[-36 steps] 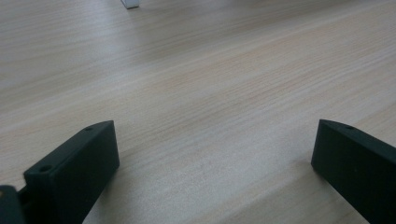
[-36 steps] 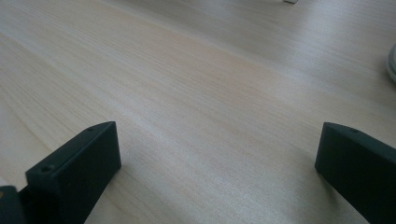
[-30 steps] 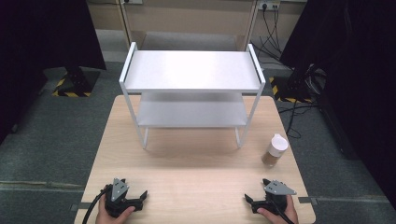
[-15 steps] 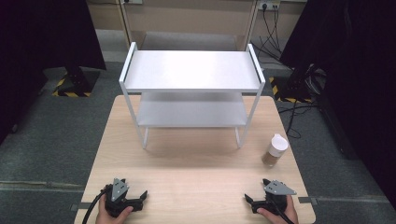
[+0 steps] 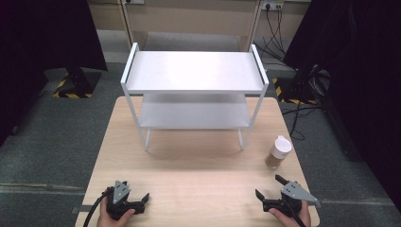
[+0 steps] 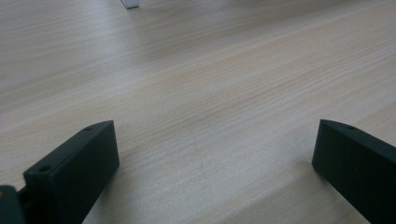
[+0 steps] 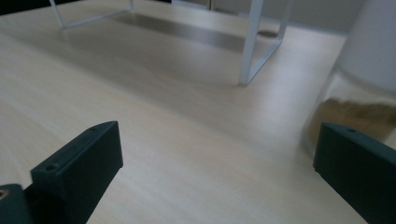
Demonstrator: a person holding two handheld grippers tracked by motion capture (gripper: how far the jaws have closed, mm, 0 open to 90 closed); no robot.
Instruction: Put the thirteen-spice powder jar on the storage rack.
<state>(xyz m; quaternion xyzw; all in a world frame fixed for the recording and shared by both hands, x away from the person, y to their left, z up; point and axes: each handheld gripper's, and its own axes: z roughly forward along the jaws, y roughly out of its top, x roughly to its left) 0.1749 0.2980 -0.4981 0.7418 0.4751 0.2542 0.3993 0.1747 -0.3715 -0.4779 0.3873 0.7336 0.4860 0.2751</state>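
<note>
I have both tongs, left (image 5: 138, 203) and right (image 5: 270, 188), spread and empty, low on the surface (image 5: 198, 179). The jar (image 5: 278, 151) stands just ahead of my right tongs, beside the shelf (image 5: 194, 71); I'd approach it level and centred.

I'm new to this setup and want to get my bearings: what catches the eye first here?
A white two-tier metal shelf rack stands empty at the far middle of the wooden table. To its right, near the table's edge, stands a white-capped jar with brown contents. At the near edge, the left gripper and right gripper rest with jaws wide apart, holding nothing.
</note>
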